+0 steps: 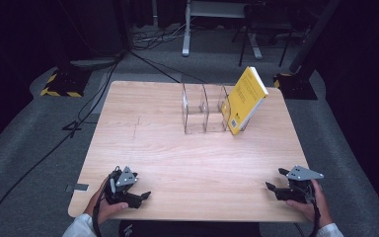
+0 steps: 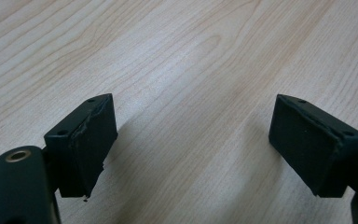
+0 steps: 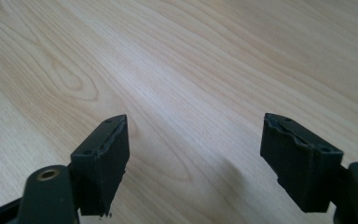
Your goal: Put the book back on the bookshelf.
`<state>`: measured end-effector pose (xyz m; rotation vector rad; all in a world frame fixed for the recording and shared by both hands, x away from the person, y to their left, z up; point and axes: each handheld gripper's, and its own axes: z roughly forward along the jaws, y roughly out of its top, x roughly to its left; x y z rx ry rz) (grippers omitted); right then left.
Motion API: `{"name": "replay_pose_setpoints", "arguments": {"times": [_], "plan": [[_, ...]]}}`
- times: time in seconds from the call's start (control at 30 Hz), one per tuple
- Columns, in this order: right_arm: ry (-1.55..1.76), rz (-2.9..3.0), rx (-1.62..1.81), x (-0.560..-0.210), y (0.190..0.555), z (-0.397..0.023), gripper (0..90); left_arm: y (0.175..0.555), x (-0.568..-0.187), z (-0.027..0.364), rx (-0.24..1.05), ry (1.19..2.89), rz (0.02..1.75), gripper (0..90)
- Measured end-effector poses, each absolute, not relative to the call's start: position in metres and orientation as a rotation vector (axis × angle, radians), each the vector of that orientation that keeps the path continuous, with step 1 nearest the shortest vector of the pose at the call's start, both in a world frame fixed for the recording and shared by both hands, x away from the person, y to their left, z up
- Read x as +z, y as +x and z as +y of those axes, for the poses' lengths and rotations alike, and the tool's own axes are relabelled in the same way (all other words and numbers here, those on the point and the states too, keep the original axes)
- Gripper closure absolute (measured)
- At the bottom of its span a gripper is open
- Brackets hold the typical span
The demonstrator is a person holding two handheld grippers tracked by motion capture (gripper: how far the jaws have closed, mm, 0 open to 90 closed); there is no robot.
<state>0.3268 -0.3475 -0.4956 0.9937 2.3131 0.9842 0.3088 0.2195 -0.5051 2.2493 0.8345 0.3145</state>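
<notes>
High view: a pale wooden desk [image 1: 177, 153] with a fine straight grain and rounded corners fills the middle of the frame, on grey carpet under a dark surround.
Left gripper: left gripper [image 1: 139, 189] sits at the lower left of the high view, near the desk's front edge, black with a grey three-cornered plate on top; a hand wraps its body from below.
Left jaws: spread wide with nothing between them; in the left gripper view [image 2: 193, 144] two blocky black pads with rough, chipped edges stand over bare wood.
Right gripper: right gripper [image 1: 278, 179] sits at the lower right of the high view, near the front right corner, black with the same grey plate, held in a hand.
Right jaws: also wide apart and holding nothing; the right gripper view [image 3: 196, 158] shows matte rectangular pads above wood with a looping grain knot at upper left.
Yellow book: yellow book [image 1: 246, 100] stands tilted at the upper right of the desk, its lower edge on the wood, leaning against the rack, well apart from both grippers.
Clear rack: clear acrylic rack [image 1: 203, 114] of upright see-through dividers, just left of the book, upper centre of the desk.
</notes>
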Motion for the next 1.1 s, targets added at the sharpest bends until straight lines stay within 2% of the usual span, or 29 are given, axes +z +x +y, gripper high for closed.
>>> {"name": "replay_pose_setpoints", "arguments": {"times": [0.47, 1.1], "plan": [[1.15, 2.3, 1.028, -0.504, 0.307, -0.377, 24.1, 0.309, -0.505, 0.219, 0.316, 2.248, 0.837, 15.6], [1.168, 2.29, 1.026, -0.504, 0.307, -0.375, 23.9, 0.309, -0.505, 0.219, 0.312, 2.252, 0.835, 15.4]]}}
